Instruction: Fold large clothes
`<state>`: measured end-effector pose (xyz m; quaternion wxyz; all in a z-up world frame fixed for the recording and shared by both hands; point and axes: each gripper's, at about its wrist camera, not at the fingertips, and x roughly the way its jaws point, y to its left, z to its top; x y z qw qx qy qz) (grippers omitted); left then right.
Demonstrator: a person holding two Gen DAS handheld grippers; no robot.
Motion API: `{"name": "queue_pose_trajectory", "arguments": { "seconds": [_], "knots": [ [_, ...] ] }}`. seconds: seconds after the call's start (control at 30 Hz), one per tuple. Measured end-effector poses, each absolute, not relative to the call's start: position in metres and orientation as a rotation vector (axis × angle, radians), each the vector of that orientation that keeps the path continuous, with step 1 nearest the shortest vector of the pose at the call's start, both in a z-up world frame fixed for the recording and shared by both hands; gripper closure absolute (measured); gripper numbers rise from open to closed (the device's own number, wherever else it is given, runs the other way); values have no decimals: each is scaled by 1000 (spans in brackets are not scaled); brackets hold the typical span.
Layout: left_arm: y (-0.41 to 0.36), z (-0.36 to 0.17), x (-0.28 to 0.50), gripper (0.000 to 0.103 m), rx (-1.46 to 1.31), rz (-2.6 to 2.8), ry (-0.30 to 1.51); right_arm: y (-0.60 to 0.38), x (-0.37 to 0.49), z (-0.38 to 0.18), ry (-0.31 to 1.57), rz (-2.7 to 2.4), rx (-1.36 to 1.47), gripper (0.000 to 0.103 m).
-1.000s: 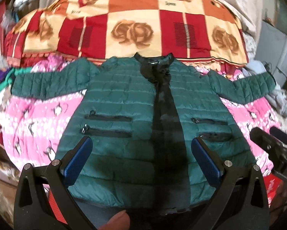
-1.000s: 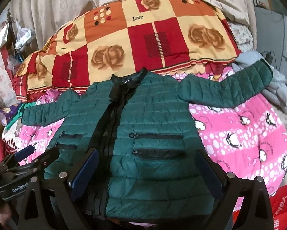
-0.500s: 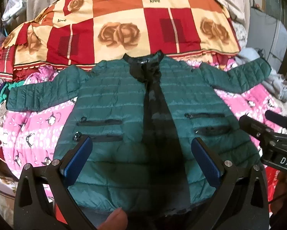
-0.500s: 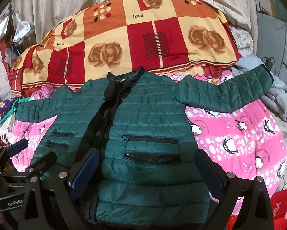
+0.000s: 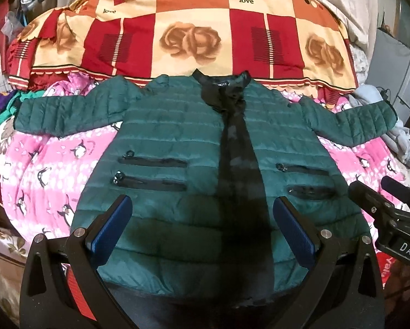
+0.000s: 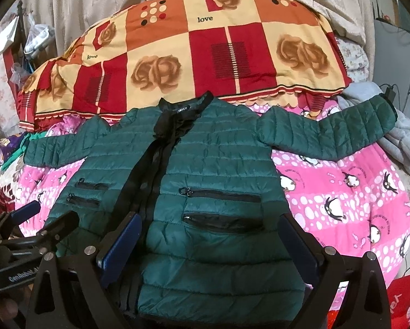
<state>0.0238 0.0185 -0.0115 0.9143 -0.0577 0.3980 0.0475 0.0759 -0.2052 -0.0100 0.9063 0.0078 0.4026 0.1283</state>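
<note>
The green jacket (image 5: 177,142) lies front up, sleeves spread, on the pink penguin blanket (image 6: 342,192) on the bed. Left tongs (image 5: 202,227) and right tongs (image 6: 209,244) hover apart over its hem, holding nothing. The quilt (image 5: 194,27) reads "love".

Over the last second the green jacket (image 5: 177,148) has slid lower in the left wrist view, its collar dropping toward mid-frame while more of the rose-patterned blanket (image 5: 194,24) fills the top. The right gripper (image 5: 380,200), first low at the right edge, now sits a little higher there. In the right wrist view the left gripper (image 6: 44,213) has shifted inward from the lower left edge.
</note>
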Motion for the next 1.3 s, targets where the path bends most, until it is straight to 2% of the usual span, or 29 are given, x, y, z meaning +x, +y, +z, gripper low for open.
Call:
{"name": "queue_pose_trajectory", "arguments": {
  "seconds": [0.77,1.3],
  "knots": [
    [44,-15,37,0,-165,149,816,-197,81,-5,779,289,-19,4],
    [70,-3,46,0,-178,149,797,-194,109,-23,805,270,5,4]
  ]
}}
